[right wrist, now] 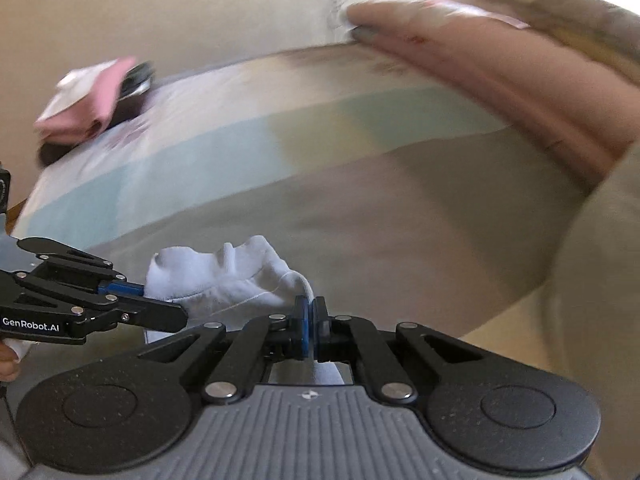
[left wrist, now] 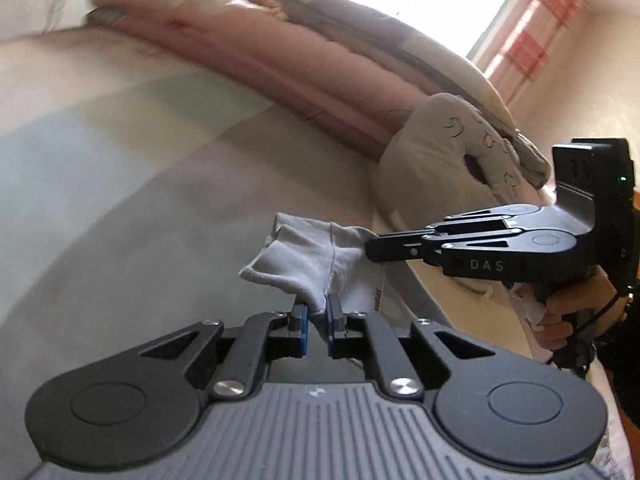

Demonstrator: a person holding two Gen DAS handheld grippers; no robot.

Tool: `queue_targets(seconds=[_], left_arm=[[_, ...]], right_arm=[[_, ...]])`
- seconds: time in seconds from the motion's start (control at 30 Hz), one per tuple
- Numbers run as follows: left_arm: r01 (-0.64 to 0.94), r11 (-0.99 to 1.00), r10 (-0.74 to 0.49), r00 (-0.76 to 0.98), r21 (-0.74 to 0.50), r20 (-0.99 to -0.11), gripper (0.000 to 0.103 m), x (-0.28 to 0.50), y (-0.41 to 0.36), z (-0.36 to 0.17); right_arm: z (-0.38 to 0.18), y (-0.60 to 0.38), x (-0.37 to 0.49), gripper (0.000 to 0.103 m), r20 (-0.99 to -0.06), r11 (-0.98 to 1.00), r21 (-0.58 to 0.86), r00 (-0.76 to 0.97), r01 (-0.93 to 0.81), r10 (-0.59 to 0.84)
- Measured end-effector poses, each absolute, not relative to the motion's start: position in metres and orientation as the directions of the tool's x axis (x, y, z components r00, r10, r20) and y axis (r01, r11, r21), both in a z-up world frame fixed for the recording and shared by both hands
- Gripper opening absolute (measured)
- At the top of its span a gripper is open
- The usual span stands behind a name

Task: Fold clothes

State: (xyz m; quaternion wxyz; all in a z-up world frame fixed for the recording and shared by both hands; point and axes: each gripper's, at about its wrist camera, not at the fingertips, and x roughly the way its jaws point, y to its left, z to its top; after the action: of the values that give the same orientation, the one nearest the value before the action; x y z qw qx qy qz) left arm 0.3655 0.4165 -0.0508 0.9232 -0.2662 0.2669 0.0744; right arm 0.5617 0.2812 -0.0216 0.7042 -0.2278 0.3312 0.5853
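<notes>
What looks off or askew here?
Nothing damaged or spilled. The white garment hangs bunched between the left gripper and right gripper, both shut on it. A pink folded cloth sits at the bed's far corner.

Left gripper [left wrist: 317, 312] pinching a pale grey garment [left wrist: 308, 256] above the bedsheet [left wrist: 120, 152]; right gripper [left wrist: 374, 249] (held in a hand [left wrist: 568, 312]) clamped on the garment's far edge.

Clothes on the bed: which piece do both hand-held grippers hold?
The small white garment; the folded pink piece lies apart at the bed's far corner.
</notes>
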Motion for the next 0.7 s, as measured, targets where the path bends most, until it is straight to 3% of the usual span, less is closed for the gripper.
queue_targets(seconds=[0.23, 0.37, 0.5, 0.63, 0.7], left_arm=[[-0.230, 0.874, -0.052, 0.832, -0.429, -0.553, 0.008, 0.440, 0.426, -0.051], [-0.265, 0.875, -0.048, 0.784, -0.404, -0.619, 0.009, 0.454, 0.428, -0.074], [-0.291, 0.884, -0.027, 0.749, -0.366, -0.662, 0.016, 0.444, 0.428, -0.089], [-0.266, 0.928, 0.024, 0.740, -0.260, -0.672, 0.034, 0.426, 0.424, -0.076], [-0.239, 0.950, 0.041, 0.731, -0.200, -0.682, 0.035, 0.422, 0.419, -0.070]], right_arm=[[-0.006, 0.273, 0.614, 0.003, -0.692, 0.354, -0.019, 0.268, -0.935, 0.671], [-0.026, 0.275, 0.631, 0.004, -0.713, 0.394, -0.040, 0.302, -0.918, 0.632], [-0.034, 0.247, 0.643, 0.009, -0.732, 0.449, -0.001, 0.307, -0.893, 0.608], [-0.020, 0.186, 0.644, 0.013, -0.738, 0.471, 0.012, 0.310, -0.882, 0.600], [-0.015, 0.148, 0.642, 0.016, -0.756, 0.492, 0.008, 0.317, -0.871, 0.573]])
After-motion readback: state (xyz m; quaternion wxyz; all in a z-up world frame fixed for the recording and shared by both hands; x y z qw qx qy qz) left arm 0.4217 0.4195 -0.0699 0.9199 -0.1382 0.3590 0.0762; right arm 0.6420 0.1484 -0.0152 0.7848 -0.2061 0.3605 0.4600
